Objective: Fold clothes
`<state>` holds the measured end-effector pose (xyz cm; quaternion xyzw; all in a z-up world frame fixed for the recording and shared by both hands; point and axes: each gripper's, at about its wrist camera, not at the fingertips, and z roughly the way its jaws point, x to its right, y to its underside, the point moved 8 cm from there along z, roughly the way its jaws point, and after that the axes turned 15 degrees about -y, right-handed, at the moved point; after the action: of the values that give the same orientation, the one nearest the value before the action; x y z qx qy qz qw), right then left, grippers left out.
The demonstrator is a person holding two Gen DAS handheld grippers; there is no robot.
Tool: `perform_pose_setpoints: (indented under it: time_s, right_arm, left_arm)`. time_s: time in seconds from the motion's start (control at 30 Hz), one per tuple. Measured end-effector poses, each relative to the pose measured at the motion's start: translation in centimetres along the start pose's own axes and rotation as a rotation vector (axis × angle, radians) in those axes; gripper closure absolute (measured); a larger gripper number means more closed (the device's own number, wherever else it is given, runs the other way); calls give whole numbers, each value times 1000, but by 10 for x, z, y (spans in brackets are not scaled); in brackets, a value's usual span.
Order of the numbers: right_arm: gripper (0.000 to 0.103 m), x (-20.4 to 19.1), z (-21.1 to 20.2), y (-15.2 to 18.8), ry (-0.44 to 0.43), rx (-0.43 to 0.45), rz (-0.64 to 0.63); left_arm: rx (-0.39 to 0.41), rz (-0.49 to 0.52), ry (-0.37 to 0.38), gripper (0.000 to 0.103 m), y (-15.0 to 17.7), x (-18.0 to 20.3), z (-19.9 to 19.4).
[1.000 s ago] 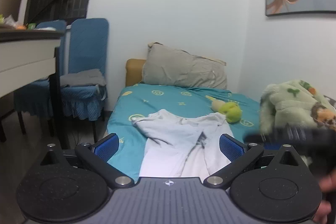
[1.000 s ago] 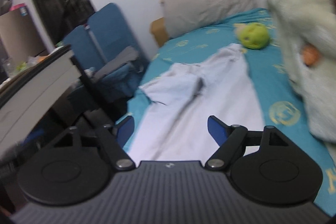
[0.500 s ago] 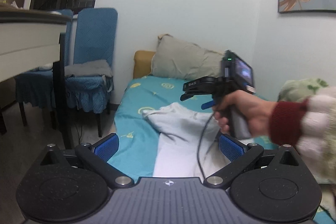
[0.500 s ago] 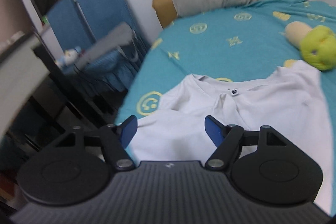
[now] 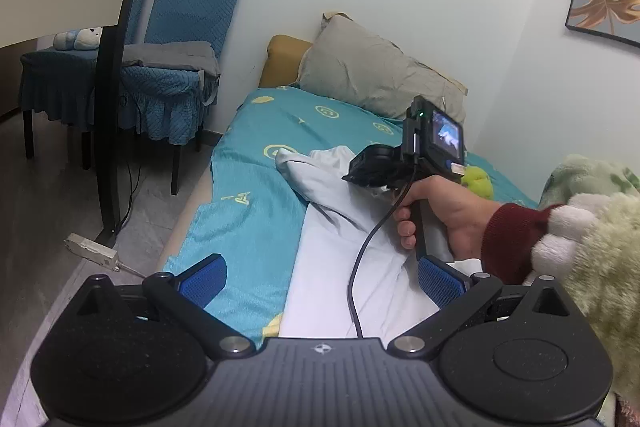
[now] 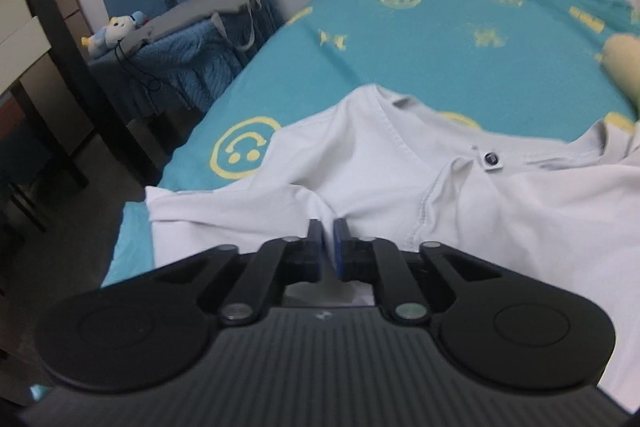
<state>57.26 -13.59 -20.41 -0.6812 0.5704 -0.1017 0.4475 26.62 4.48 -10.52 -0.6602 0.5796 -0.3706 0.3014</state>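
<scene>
A white shirt [image 5: 340, 259] lies crumpled on the teal bed sheet [image 5: 256, 195]. In the right wrist view the shirt [image 6: 460, 211] fills the foreground, collar and small tag away from me. My right gripper [image 6: 328, 231] is shut on a fold of the shirt near its left sleeve. In the left wrist view the right gripper [image 5: 370, 169] is held by a hand over the shirt. My left gripper [image 5: 320, 273] is open and empty, above the near end of the shirt at the bed's edge.
A grey pillow [image 5: 376, 75] leans at the head of the bed. A green plush toy [image 5: 478, 181] and a fluffy blanket [image 5: 592, 179] lie at the right. Blue chairs [image 5: 180, 39], a desk leg [image 5: 112, 99] and a power strip [image 5: 92, 251] stand left.
The right gripper moved down onto the shirt and closed on its fabric. The left gripper swung left and lower toward the bed edge, still open.
</scene>
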Motion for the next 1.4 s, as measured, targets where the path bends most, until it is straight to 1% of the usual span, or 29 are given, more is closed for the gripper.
perform_pose_setpoints:
  time_s: [0.03,0.13,0.17,0.23,0.3,0.37,0.43,0.5,0.57,0.63,0.67,0.73,0.8,0.83,0.87,0.9,0.93,1.0,1.1,1.2,1.3,1.4]
  right_arm:
    - [98,-1,-8,-3,10,41,0]
    - [98,-3,-44,-16,30,216,29]
    - [98,-1,-55,-20,44,259,41]
    - [98,5,-73,-28,93,329,62]
    - [98,18,-92,-31,188,379,69]
    - [98,37,-105,-29,289,403,92]
    - [98,60,-108,-22,376,387,133]
    - [98,82,-101,-10,426,337,170]
    - [98,95,-91,2,443,295,191]
    - [98,101,-85,10,439,277,204]
    - [96,103,-85,13,432,276,210]
    - [95,103,-85,12,413,270,231]
    - [89,101,-87,9,395,237,252]
    - [65,96,-91,8,375,229,251]
    - [31,89,-96,7,348,229,245]
    - [18,80,-105,6,321,244,233]
    - [10,70,-115,4,299,257,214]
    - [11,50,-137,1,261,261,177]
    - [11,19,-178,3,232,275,148]
    - [11,-11,-225,12,208,292,119]
    - [11,-43,-274,34,191,288,95]
    - [11,-77,-322,69,163,286,90]
  left_arm:
    - [2,6,-3,0,1,1,-1]
    - [13,30,-2,0,3,6,-5]
    - [18,41,0,0,4,9,-7]
    - [32,68,0,0,6,15,-10]
    - [47,96,6,0,9,22,-13]
    - [60,129,6,0,12,29,-14]
    - [66,159,-2,0,15,34,-12]
    - [66,174,-7,0,17,37,-9]
    - [56,174,-8,0,18,38,-4]
    - [39,167,-12,0,19,36,1]
    - [33,162,-13,0,19,35,3]
    - [30,151,-15,0,18,33,4]
    - [34,146,-18,0,16,31,3]
    - [41,150,-19,0,15,32,1]
    - [49,154,-21,0,14,32,-2]
    - [65,165,-22,0,13,33,-7]
    - [82,176,-23,0,13,34,-12]
    - [115,198,-26,0,12,36,-23]
    - [165,228,-41,0,13,38,-46]
    - [197,227,-34,0,12,39,-68]
    - [224,251,-25,0,13,41,-86]
    - [228,266,-24,2,16,43,-96]
